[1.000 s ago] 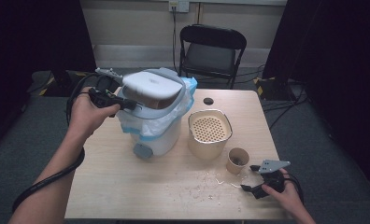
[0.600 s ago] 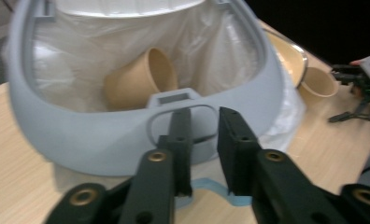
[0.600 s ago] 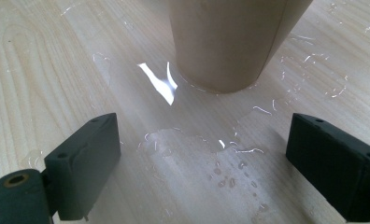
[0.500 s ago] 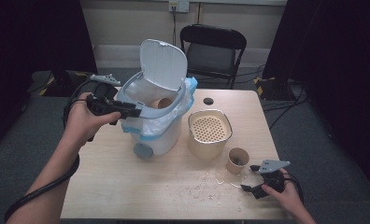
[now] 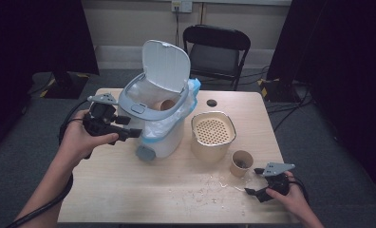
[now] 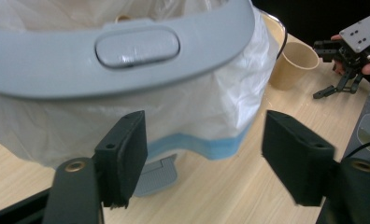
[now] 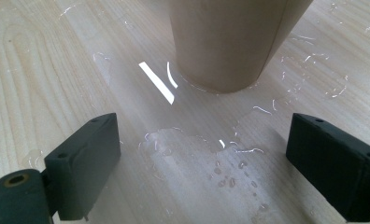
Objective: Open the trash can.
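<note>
Here the left gripper (image 5: 129, 127) sits just beside the front rim of the white bin (image 5: 157, 128); its jaws have just been opening and stand apart with nothing between them, facing the grey latch button (image 6: 137, 45). The bin stands at the left-middle of the bench (image 5: 129, 190), its lid (image 5: 166, 64) raised upright, a paper cup (image 5: 166, 103) inside. Right of it sits a beige strainer pot (image 5: 212, 135), then another paper cup (image 5: 241, 163) among water drops. At the near right edge, the right gripper (image 5: 257, 183) rests released, jaws wide, pointing at that cup.
</note>
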Demonstrator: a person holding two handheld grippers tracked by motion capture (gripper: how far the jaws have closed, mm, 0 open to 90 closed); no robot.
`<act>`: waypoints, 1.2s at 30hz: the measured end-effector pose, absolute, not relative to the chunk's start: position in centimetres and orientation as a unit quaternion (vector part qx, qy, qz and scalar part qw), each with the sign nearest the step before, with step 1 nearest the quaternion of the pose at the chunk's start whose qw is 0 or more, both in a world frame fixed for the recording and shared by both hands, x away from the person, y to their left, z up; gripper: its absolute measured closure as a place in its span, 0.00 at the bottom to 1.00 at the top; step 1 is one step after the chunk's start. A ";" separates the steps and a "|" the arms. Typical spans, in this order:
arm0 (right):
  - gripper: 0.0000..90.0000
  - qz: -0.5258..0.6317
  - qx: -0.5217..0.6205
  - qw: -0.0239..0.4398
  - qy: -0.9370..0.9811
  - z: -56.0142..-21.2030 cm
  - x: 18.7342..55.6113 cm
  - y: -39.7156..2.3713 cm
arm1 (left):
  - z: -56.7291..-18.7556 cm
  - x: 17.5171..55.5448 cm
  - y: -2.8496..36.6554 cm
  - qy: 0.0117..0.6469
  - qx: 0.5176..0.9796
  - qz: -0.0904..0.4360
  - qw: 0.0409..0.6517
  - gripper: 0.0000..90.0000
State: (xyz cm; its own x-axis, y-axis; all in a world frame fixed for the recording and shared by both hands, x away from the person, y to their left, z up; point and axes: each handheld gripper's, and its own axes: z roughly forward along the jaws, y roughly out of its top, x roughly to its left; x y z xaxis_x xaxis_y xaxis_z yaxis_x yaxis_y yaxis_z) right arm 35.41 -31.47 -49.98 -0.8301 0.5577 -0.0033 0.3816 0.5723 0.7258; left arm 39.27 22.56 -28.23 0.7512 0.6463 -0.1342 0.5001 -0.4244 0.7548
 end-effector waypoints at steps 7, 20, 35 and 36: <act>0.10 0.377 0.268 0.116 0.879 -50.0 35.4 -31.5 | -30.2 38.5 23.1 0.334 0.838 0.077 0.424 0.25; 0.10 0.377 0.263 0.114 0.881 -50.0 35.5 -31.5 | -33.4 37.6 23.5 0.335 0.838 0.059 0.426 0.23; 0.10 0.379 0.255 0.111 0.882 -50.0 35.6 -31.6 | -38.2 36.4 23.1 0.330 0.846 0.046 0.415 0.22; 0.08 0.378 0.253 0.110 0.884 -50.0 35.6 -31.5 | -38.6 36.4 23.0 0.332 0.844 0.043 0.418 0.22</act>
